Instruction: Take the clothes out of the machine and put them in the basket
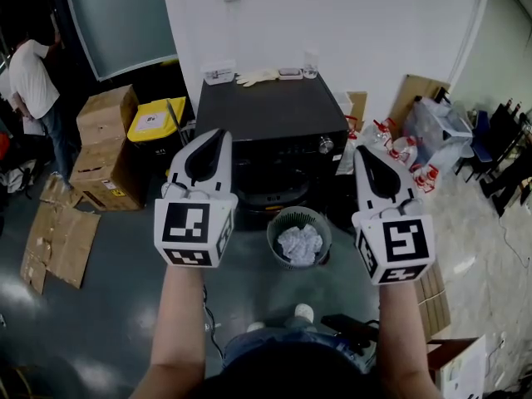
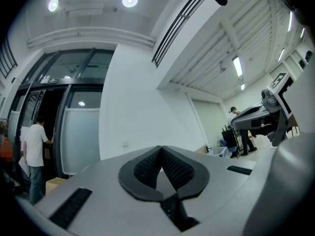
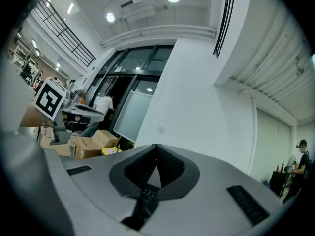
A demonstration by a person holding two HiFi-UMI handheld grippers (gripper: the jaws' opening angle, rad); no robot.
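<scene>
Machine: the black machine (image 1: 274, 115) stands against the white wall (image 1: 349, 23), its front facing the person and its width running left to right along that wall; a silver knob (image 1: 325, 145) sits at the front's upper right.
Door: too dark to tell whether it is open.
Basket: the round basket (image 1: 274, 227) stands upright on the floor (image 1: 125, 306), mouth up, just in front of the machine and between the two grippers.
Clothes: a crumpled white cloth (image 1: 299, 243) lies inside the basket.
Left gripper: the left gripper (image 1: 218, 133) is raised, tips toward the machine; its jaws are pressed together with nothing between them.
Right gripper: the right gripper (image 1: 363, 150) is raised alongside, well apart from the left; its jaws also meet, empty.
Writing: each gripper's cube carries black-and-white square markers; the yellow lid (image 1: 155, 119) beside the cardboard boxes (image 1: 104, 144) has a white label, too small to read.
</scene>
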